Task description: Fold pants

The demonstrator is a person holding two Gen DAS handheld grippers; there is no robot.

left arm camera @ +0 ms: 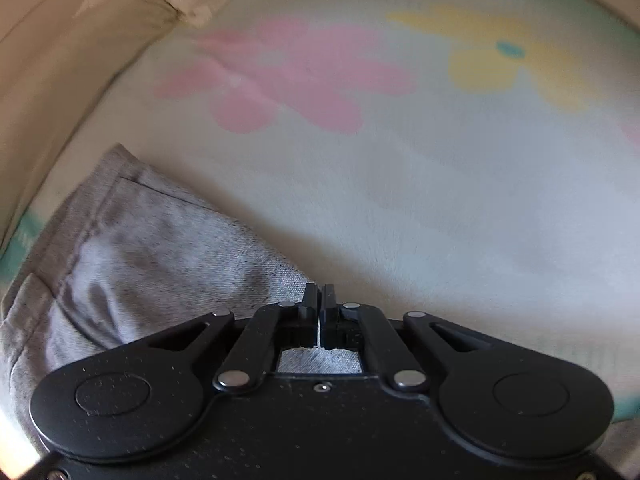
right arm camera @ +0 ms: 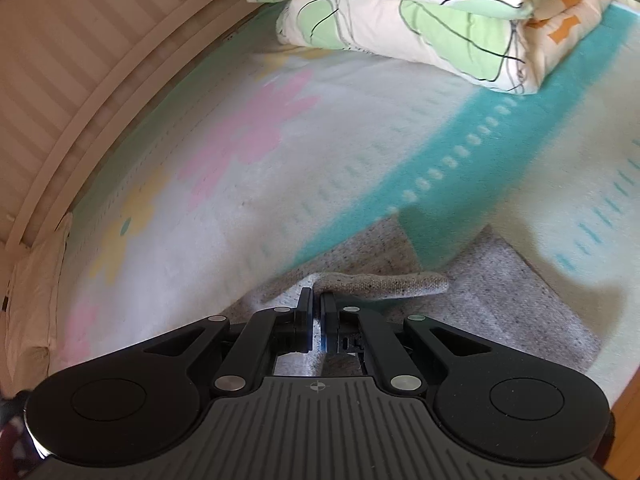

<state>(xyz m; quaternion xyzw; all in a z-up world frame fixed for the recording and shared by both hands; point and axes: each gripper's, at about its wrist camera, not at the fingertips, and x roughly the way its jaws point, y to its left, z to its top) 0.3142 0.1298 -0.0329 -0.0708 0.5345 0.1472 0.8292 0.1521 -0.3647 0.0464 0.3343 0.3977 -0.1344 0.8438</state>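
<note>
Pants pinched by both closed grippers, left and right.

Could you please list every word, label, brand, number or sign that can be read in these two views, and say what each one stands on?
No readable words, brands or numbers appear in either view.
Crosshair sign, a circle crossed by two lines, no letters: on the ribbed grey body of the right hand-held gripper.
The left hand-held gripper, the grey pants, the flowered blanket and the folded quilt carry patterns only, no text.
</note>
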